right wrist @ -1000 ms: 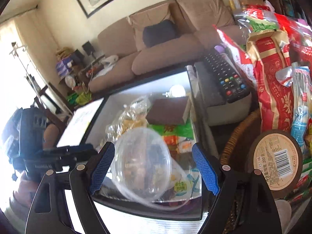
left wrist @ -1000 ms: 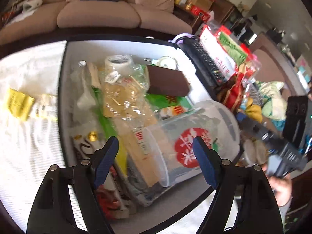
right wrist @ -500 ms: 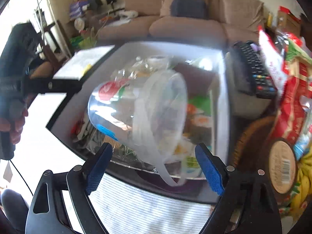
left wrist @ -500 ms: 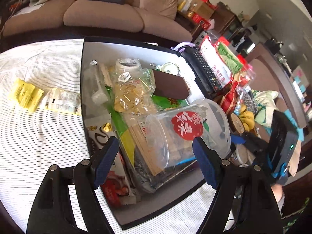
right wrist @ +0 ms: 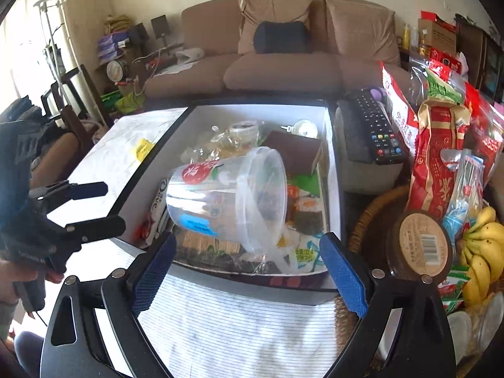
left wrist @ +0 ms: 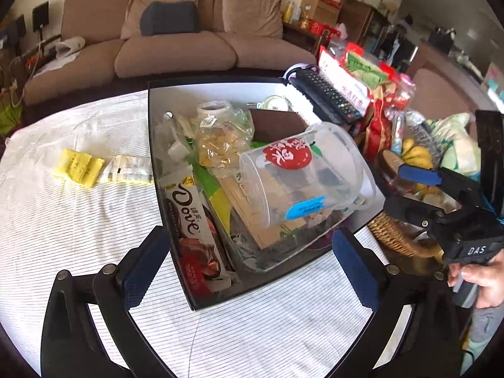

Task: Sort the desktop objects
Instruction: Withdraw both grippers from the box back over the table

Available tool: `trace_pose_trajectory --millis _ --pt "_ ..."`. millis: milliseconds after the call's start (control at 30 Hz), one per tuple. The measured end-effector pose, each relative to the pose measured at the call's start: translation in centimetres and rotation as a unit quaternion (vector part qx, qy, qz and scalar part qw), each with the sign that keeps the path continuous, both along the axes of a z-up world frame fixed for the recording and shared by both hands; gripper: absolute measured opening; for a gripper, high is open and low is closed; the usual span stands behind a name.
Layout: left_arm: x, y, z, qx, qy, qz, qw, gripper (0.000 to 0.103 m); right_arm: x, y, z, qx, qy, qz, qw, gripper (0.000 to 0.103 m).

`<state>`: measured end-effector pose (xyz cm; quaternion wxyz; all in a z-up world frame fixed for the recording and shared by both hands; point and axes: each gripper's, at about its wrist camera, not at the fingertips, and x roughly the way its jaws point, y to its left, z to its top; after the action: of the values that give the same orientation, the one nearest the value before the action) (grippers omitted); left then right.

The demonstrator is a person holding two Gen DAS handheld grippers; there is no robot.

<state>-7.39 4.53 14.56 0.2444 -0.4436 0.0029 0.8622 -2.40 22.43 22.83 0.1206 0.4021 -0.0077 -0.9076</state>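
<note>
Both wrist views look steeply down, sharing the box (left wrist: 163,189).

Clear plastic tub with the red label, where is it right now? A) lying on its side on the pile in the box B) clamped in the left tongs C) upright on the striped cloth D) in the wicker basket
A: the clear tub lies tipped over on the snacks inside the box, with both tongs clear of it.
</note>
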Motion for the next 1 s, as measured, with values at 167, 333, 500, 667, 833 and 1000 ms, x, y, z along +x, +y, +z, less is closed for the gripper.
trace_pose_trajectory --millis 167,333,500,667,833,1000 --pt "1.7 0.1 -0.4 -0.014 -0.011 0.016 0.9997 0.103 0.6 -1.4 -1.2 0.005 -0.002 -0.018 1.0 0.101" --pt "3.5 -0.7 -0.4 -0.019 -0.015 0.029 0.9993 0.103 1.9 -2.7 -0.7 0.011 0.003 -0.019 1.0 0.101" --pt "5.5 -2.7 0.3 -0.015 -0.009 0.043 0.9989 0.103 3.3 -3.9 -0.2 0.006 0.006 -0.011 1.0 0.101" --pt "6.6 -6.2 0.5 -0.008 -0.005 0.069 0.9976 0.103 3.9 -6.3 0.0 -0.002 0.005 0.01 1.0 0.101" --pt "7.0 -11.4 0.1 -0.008 0.008 0.119 0.9929 0.103 3.8 -10.8 0.1 -0.005 0.008 0.048 0.999 0.101" --pt "6.6 -17.1 -0.5 -0.002 0.012 0.178 0.984 0.103 2.2 -15.9 0.4 -0.006 0.009 0.089 0.996 0.101"
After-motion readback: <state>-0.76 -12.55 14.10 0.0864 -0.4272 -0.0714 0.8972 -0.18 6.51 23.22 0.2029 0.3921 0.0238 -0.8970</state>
